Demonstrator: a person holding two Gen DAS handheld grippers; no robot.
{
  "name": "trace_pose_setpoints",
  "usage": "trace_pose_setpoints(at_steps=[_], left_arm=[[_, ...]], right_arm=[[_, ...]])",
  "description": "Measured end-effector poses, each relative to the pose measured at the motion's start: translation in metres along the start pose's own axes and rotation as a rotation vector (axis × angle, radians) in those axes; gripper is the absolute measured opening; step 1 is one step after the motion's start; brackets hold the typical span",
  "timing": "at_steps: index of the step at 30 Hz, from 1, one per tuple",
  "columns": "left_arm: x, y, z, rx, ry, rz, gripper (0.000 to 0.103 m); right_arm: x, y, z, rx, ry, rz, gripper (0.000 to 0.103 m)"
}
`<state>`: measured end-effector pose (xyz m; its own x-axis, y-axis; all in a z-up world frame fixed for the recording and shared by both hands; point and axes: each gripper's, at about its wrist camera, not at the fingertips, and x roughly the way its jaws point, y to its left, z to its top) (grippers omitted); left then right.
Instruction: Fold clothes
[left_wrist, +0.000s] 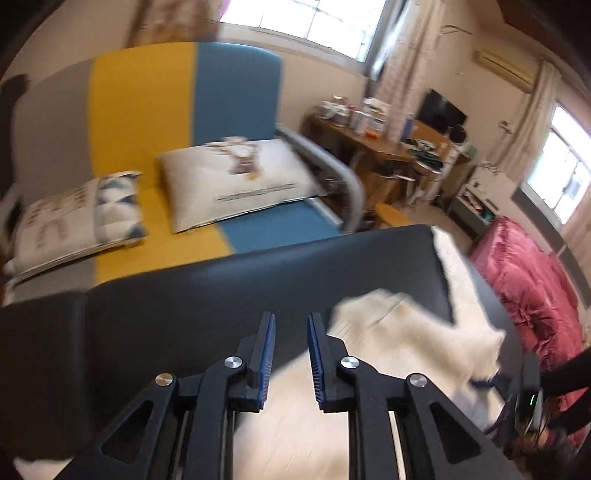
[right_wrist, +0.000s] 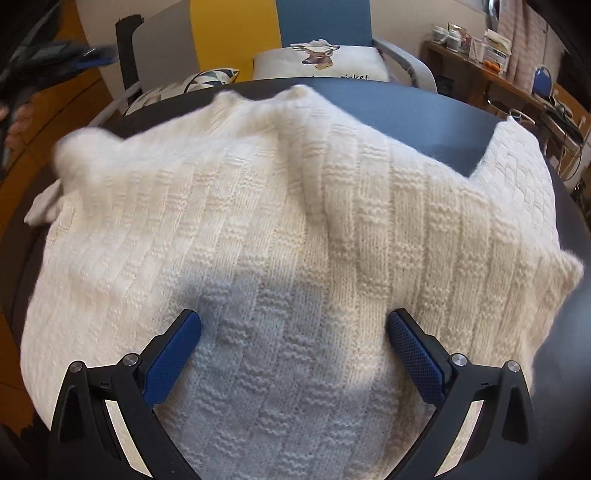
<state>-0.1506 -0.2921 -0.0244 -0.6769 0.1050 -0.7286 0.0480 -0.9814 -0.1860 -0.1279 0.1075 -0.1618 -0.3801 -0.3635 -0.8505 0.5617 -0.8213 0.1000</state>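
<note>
The sweater (right_wrist: 280, 229) lay spread over most of the bench (right_wrist: 388, 107), rumpled, with a ridge running up its middle, one part reaching the far right corner and a bunched part at the left edge. The right tool (right_wrist: 294, 354) hovered low over the near part, jaws wide apart, holding nothing. The left tool (left_wrist: 291, 360) sat above the sweater's left side, jaws a narrow gap apart and empty. Whether any fold was in yet, I could not tell. A clean fold would likely need the ridge smoothed flat and the edges squared to the bench.
</note>
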Motion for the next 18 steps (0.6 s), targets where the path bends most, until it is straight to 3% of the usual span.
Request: trace_pose_setpoints(at_steps=[3, 6, 8, 10, 14, 16, 18], left_arm=[[-0.04, 0.057, -0.049, 0.006, 0.039, 0.165, 0.018], [-0.069, 0.121, -0.101, -0.09, 0.096, 0.29, 0.018], [-0.09, 0.175, -0.143, -0.203, 0.124, 0.421, 0.018], [-0.115, 0.233, -0.184, -0.419, 0.11, 0.467, 0.018], [-0.159, 0.327, -0.258, -0.827, 0.017, 0.367, 0.027], [-0.164, 0.351, -0.28, -0.931, 0.003, 0.259, 0.032], [-0.158, 0.36, -0.288, -0.972, 0.0, 0.156, 0.039]], right_arm=[[0.006, 0.008, 0.011, 0.012, -0.003, -0.005, 0.103], [0.01, 0.015, 0.017, 0.014, -0.008, -0.033, 0.103], [0.012, 0.016, 0.018, 0.025, -0.004, -0.05, 0.103], [0.013, 0.018, 0.02, 0.033, 0.008, -0.063, 0.103], [0.017, 0.021, 0.024, 0.057, 0.024, -0.085, 0.103], [0.018, 0.023, 0.027, 0.065, 0.036, -0.095, 0.103], [0.019, 0.026, 0.029, 0.072, 0.047, -0.105, 0.103]])
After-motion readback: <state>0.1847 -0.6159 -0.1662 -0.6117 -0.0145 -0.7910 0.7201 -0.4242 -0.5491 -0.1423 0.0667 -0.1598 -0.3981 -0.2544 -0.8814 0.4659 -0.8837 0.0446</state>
